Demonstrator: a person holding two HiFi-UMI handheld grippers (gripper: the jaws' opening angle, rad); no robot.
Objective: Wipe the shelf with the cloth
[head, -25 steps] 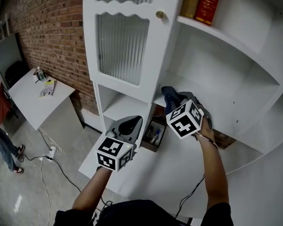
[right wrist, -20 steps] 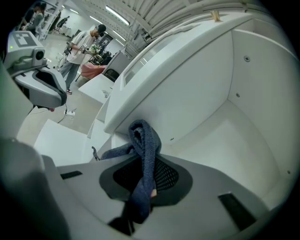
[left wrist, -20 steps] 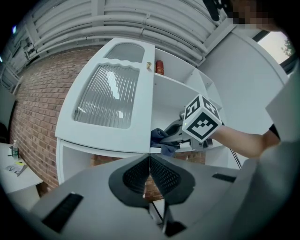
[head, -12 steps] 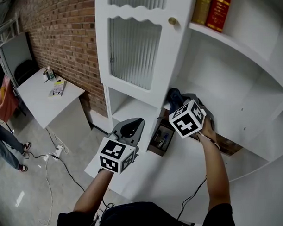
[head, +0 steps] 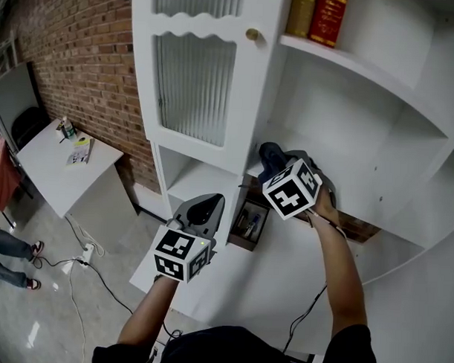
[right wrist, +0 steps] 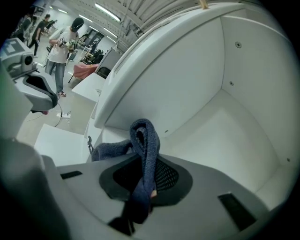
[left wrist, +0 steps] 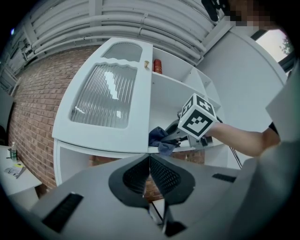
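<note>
A dark blue cloth is pinched in my right gripper, whose jaws are shut on it. The cloth rests at the left end of a white curved shelf in the open cabinet, and the same cloth shows from the left gripper view. My right gripper sits over that shelf's front edge. My left gripper hangs lower and to the left, away from the shelf, jaws shut with nothing between them.
A ribbed glass cabinet door with a brass knob stands left of the shelf. Red and tan books sit on the shelf above. A small box of items lies below. A white table and floor cables are at left.
The view has swung a little; the right gripper with the cloth stays at the shelf's left end. The left gripper holds about the same place.
</note>
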